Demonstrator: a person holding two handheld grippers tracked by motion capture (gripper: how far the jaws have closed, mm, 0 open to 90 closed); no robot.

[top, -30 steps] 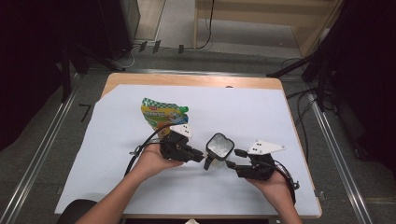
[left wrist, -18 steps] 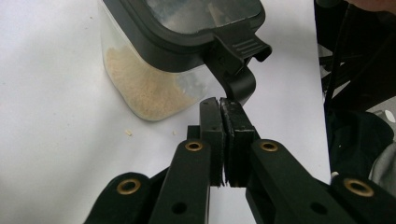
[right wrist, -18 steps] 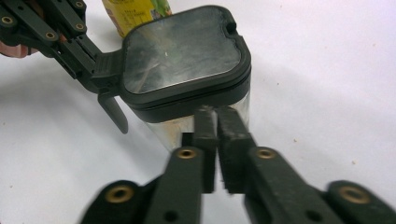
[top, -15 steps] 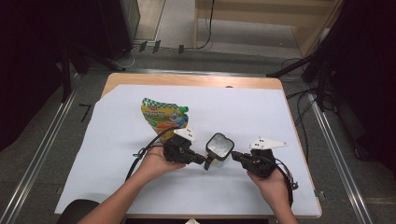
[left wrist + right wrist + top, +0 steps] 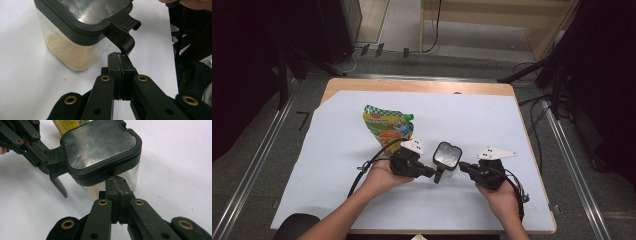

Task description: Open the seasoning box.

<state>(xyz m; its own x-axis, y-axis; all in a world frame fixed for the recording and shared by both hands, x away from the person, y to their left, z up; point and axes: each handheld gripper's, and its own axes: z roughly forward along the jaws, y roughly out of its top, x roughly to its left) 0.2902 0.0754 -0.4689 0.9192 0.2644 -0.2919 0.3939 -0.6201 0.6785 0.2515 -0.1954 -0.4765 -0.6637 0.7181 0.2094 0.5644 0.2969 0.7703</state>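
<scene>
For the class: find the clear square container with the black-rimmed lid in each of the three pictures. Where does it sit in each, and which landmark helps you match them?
High view: the clear square container with the black-rimmed lid stands at lower centre, between the two grippers.
Left gripper view: upper left, grains inside.
Right gripper view: top centre.
Shared landmark: the lid's black latch tab.

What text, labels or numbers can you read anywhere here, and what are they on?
Nothing reads clearly.
Printed snack pouch: coloured print and a red logo patch near its top, too small and blurred to read in the high view.
Pouch edge in the right gripper view: a line of small dark characters on yellow, not legible.
Clear container, its black lid and clasp: no text visible.
Both grippers: no markings visible.
</scene>
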